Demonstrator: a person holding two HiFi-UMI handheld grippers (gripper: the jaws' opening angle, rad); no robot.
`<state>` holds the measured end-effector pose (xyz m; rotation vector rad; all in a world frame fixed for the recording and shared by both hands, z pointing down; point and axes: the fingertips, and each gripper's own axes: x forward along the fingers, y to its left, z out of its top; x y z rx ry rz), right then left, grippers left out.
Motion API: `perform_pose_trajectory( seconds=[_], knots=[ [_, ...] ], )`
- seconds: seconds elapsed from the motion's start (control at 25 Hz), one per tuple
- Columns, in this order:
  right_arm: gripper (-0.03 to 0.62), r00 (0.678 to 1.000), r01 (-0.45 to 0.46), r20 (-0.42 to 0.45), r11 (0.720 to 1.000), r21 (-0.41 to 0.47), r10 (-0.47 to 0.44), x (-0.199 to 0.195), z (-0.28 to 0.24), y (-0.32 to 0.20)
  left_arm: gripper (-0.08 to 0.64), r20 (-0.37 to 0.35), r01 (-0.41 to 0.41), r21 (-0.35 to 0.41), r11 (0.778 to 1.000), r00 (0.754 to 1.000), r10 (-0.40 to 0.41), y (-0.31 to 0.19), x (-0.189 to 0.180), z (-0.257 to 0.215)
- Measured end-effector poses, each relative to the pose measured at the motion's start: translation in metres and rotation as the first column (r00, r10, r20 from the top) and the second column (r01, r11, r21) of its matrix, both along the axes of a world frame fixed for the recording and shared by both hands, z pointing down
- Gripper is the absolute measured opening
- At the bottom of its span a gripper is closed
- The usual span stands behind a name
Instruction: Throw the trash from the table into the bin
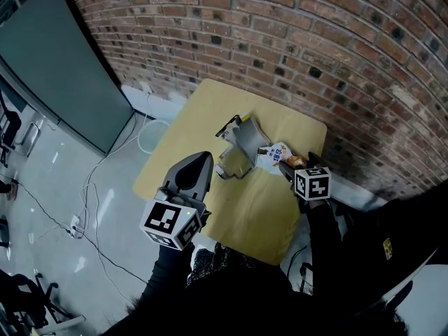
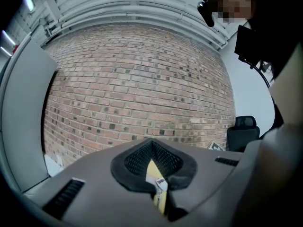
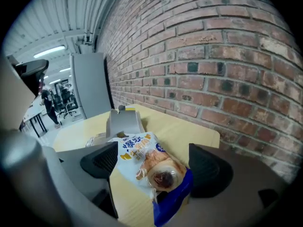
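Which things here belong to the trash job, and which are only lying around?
Job:
- bread packet, between the jaws of the open right tool
- flattened cardboard box
- table
- left tool, shut
No bin is in view.

Only around:
- floor cables
- grey panel
- brick wall
- office chair
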<state>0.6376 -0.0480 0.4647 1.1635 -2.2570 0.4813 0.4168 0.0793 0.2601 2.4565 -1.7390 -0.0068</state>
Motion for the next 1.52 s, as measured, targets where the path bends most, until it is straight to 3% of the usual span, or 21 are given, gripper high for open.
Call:
perform_pose_trajectory(
  seconds=[0.48,0.72,0.88,0.96,1.04,1.2,1.32,1.52],
  knots=[
    [0.449,0.998,-0.009,-0.069,0.997,-0.081,0.004,0.009,0.042,0.005,0.006,0.032,-0.007,-0.012,1.000,0.999,0.008,0.001,0.000,0.002],
    [0.445,0.993,0.031,-0.109,0.993,-0.118,-0.044,0.006,0.057,0.014,0.006,0.037,-0.005,-0.018,1.000,0.999,0.005,0.005,-0.001,0.004],
    [0.411,0.990,0.041,-0.129,0.990,-0.136,-0.059,0.005,0.060,0.018,0.006,0.036,0.003,-0.017,1.000,0.999,-0.002,0.007,-0.002,0.004],
    [0.371,0.988,0.047,-0.136,0.989,-0.142,-0.067,0.005,0.060,0.019,0.006,0.035,0.008,-0.017,1.000,0.999,-0.007,0.009,-0.004,0.004],
    [0.283,0.988,0.050,-0.138,0.988,-0.146,-0.070,0.005,0.057,0.021,0.006,0.033,0.012,-0.017,1.000,0.999,-0.011,0.011,-0.004,0.003],
    [0.213,0.991,0.048,-0.118,0.988,-0.148,-0.066,0.007,0.054,0.026,0.006,0.030,0.017,-0.016,1.000,0.999,-0.016,0.013,-0.004,0.004],
    [0.110,0.992,0.050,-0.107,0.990,-0.133,-0.065,0.009,0.053,0.030,0.006,0.029,0.020,-0.012,1.000,0.999,-0.020,0.015,-0.003,0.002],
    [0.043,0.998,0.031,-0.055,0.994,-0.105,-0.037,0.016,0.045,0.034,0.006,0.029,0.023,-0.003,1.000,0.999,-0.023,0.019,0.000,-0.002]
  ],
)
